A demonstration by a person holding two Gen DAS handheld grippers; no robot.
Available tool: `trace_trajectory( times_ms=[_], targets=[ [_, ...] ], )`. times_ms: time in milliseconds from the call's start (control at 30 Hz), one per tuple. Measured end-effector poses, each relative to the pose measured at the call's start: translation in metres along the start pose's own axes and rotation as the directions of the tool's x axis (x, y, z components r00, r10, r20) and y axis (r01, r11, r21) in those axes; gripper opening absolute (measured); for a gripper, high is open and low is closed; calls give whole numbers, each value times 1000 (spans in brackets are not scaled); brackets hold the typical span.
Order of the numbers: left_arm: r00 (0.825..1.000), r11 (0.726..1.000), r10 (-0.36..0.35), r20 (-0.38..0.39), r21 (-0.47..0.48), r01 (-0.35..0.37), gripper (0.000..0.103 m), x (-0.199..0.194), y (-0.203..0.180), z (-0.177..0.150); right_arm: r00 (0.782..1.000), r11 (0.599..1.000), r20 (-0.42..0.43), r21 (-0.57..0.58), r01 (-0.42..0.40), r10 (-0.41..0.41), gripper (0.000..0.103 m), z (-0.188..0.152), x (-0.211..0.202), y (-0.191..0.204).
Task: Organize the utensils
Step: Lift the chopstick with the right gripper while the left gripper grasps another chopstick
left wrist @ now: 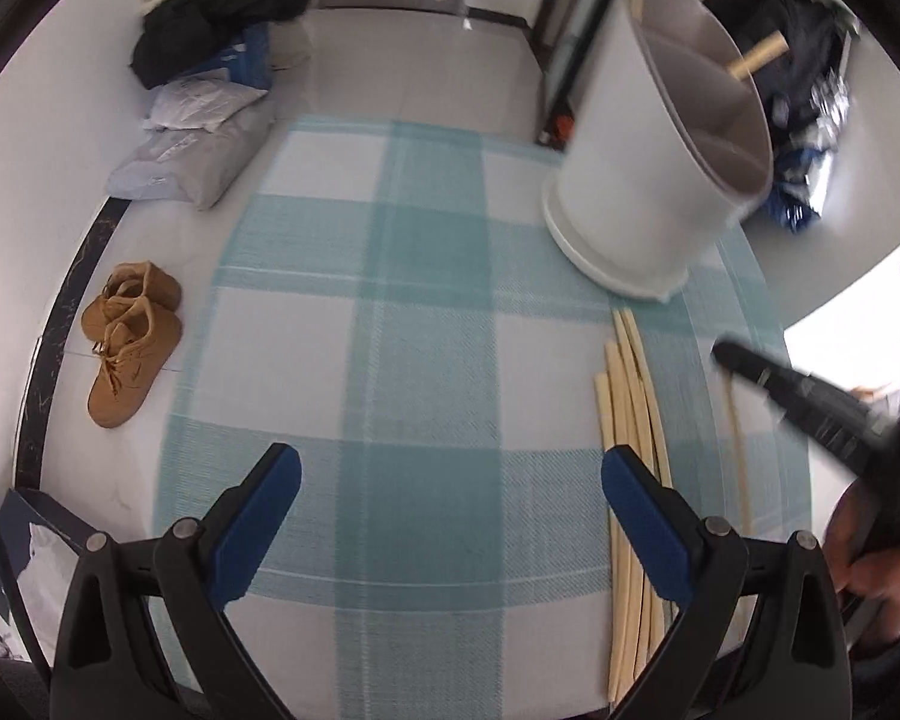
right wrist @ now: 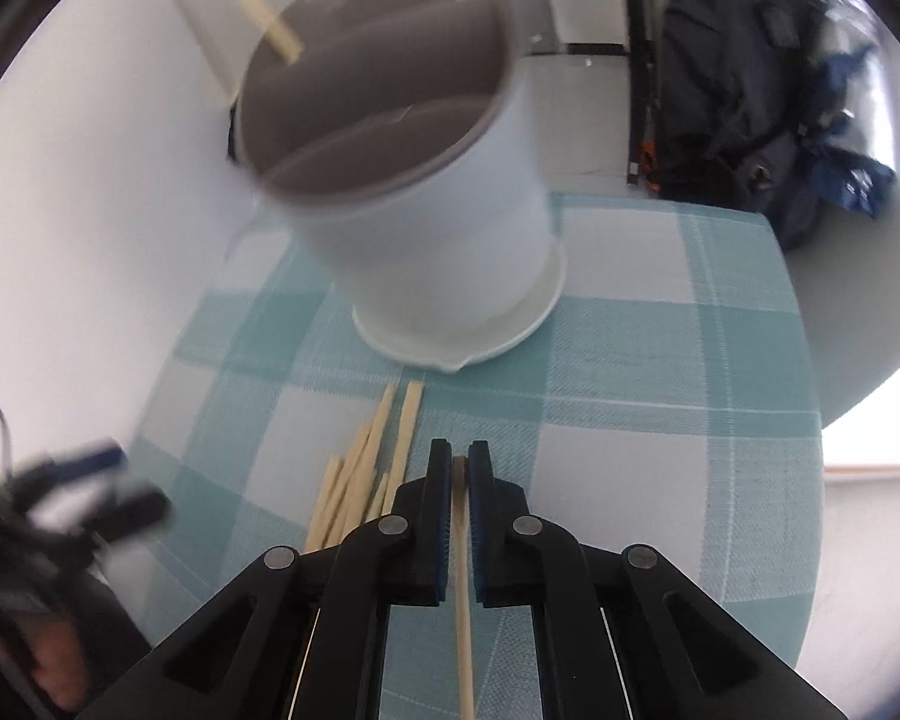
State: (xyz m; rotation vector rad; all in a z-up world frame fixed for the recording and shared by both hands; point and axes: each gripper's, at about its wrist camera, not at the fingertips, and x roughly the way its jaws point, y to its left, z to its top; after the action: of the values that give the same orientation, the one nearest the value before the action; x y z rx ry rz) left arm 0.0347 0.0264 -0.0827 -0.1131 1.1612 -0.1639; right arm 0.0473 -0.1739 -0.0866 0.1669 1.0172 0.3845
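Right wrist: chopstick near placemat edge.

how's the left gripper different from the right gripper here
The left gripper is wide open and empty over the cloth; the right gripper is shut on a chopstick. The left has the loose chopsticks beside one finger. Both have blue pads.

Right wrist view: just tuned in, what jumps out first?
The right gripper is shut on a single chopstick that runs back between its fingers. Just ahead stands a white holder with grey compartments on the checked cloth, a few sticks already in it. A loose pile of chopsticks lies left of the gripper.
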Motion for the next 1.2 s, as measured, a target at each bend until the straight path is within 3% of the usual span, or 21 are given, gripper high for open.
trace_trajectory(
  times_ms=[100,200,333,533,867,1200],
  targets=[
    [999,998,40,-17,59,-39,98,4,-19,-5,994,983,74,158,-94,83,4,3,-19,-28],
    [993,987,107,-45,122,-101,98,14,-36,-11,980,939,135,293,-178,144,4,6,-36,-65],
    [993,991,89,-79,104,-80,98,18,-41,-13,959,885,208,387,-260,191,4,4,-45,-84],
    [988,991,116,-100,83,-108,98,21,-42,-13,943,871,260,390,-299,207,4,0,-70,-98],
    [982,986,168,-83,19,-167,98,32,-36,-7,942,896,265,336,-291,207,4,-8,-76,-91],
    [977,981,192,-93,37,-189,98,37,-46,-1,937,898,279,325,-297,209,4,-7,-77,-98]
  ],
)
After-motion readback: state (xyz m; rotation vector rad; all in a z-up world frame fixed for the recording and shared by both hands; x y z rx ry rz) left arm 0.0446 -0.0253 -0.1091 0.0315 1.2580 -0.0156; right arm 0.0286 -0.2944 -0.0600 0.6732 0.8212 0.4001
